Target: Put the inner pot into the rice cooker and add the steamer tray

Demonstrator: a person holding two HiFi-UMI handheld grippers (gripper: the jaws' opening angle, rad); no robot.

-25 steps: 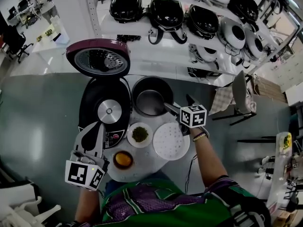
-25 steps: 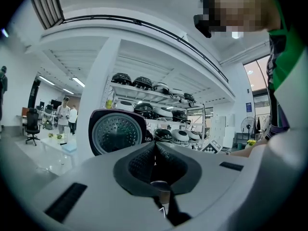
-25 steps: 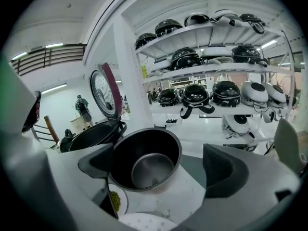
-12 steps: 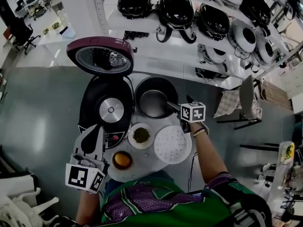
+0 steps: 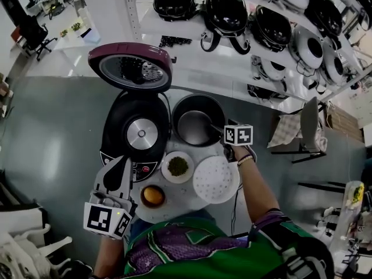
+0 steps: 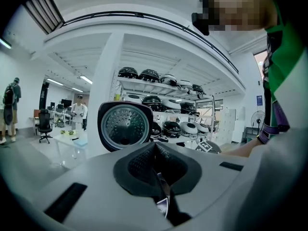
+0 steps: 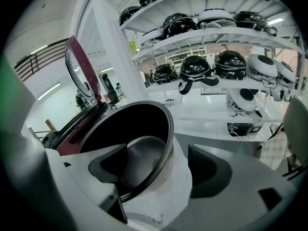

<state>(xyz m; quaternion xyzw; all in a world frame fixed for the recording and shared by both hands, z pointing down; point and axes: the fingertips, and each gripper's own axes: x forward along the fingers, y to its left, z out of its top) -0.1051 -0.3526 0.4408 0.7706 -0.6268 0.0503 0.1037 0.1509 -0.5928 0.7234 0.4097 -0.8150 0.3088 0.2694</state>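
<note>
One inner pot [image 5: 195, 127] stands just right of the open rice cooker [image 5: 136, 135]. Right gripper [image 7: 159, 172] straddles its near rim, jaws partly open, just been closing, not yet pressing. Left gripper [image 6: 156, 165] is closed and empty, at the cooker's front.

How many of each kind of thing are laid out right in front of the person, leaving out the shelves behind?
Rice cooker, lid open: 1
Inner pot: 1
Steamer tray: 1
Dish of green food: 1
Bowl of orange food: 1
Total: 5
</note>
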